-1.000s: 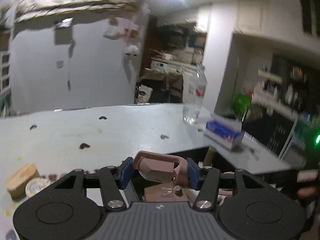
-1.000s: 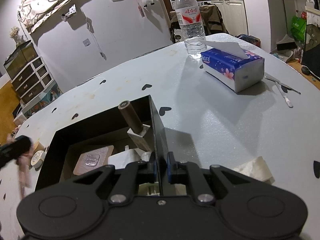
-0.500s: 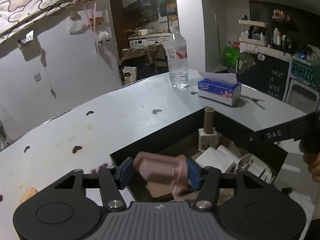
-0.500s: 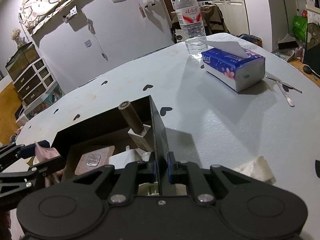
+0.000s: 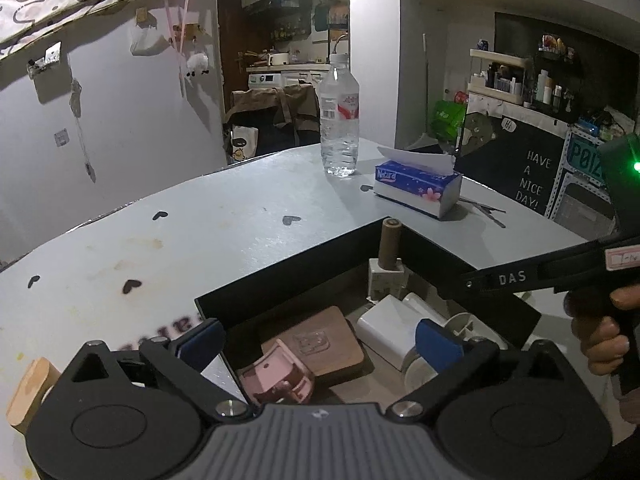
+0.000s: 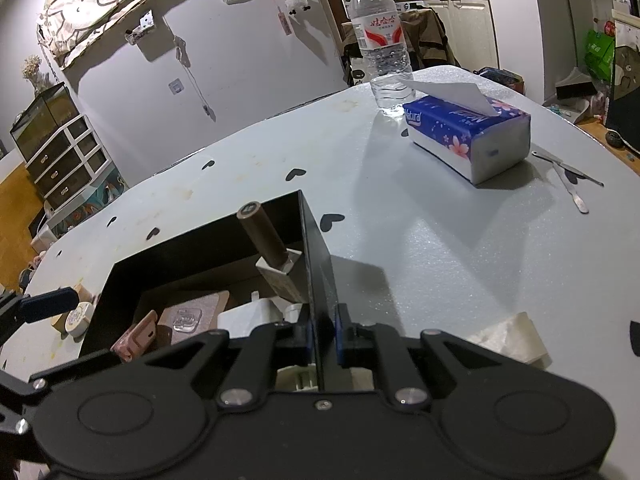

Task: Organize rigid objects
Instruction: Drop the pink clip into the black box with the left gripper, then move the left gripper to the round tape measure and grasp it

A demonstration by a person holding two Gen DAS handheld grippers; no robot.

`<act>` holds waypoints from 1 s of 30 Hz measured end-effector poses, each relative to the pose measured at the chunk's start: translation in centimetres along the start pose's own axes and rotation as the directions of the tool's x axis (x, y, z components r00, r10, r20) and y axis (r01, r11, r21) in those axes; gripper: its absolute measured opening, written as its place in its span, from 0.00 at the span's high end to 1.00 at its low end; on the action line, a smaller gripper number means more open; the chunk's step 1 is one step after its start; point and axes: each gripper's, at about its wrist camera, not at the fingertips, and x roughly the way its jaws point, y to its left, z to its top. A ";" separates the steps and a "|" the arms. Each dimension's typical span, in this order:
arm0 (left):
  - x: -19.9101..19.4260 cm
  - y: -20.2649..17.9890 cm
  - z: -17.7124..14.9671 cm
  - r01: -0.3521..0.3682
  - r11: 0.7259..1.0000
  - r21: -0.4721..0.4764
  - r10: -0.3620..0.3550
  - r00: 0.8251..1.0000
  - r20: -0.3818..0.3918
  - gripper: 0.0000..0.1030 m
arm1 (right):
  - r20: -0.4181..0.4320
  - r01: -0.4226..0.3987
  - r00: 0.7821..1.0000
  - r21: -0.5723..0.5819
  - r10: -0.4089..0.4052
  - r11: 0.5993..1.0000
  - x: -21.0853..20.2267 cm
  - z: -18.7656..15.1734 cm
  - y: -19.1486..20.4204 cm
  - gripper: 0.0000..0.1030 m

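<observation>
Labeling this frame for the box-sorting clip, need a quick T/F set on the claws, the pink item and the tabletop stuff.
1. The right claw is shut on the black box's side wall. True.
2. The left claw grips the pink item. False: its jaws are opening, and the item lies inside the box, free of the pads.
3. The water bottle stands upright behind the tissue pack. True.
4. The tissue pack is inside the box. False: it sits on the table, outside it.
5. The brown cylinder lies flat on the table. False: it stands tilted in the box.
</observation>
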 end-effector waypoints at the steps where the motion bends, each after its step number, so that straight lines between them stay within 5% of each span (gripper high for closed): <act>1: -0.1 0.0 0.0 0.003 1.000 -0.003 -0.003 1.000 0.000 0.00 | 0.000 0.000 1.000 0.000 0.000 1.000 0.0 0.0 0.0 0.89; 21: -3.1 0.4 -1.2 0.045 0.997 -0.058 -0.045 0.999 0.001 0.00 | 0.000 0.000 1.000 0.000 0.000 1.000 0.0 0.0 0.0 0.89; 30: -5.2 3.6 -3.3 -0.008 0.989 -0.147 0.005 1.000 -0.020 0.00 | 0.000 0.001 1.000 -0.001 -0.001 1.000 0.0 0.0 0.0 0.89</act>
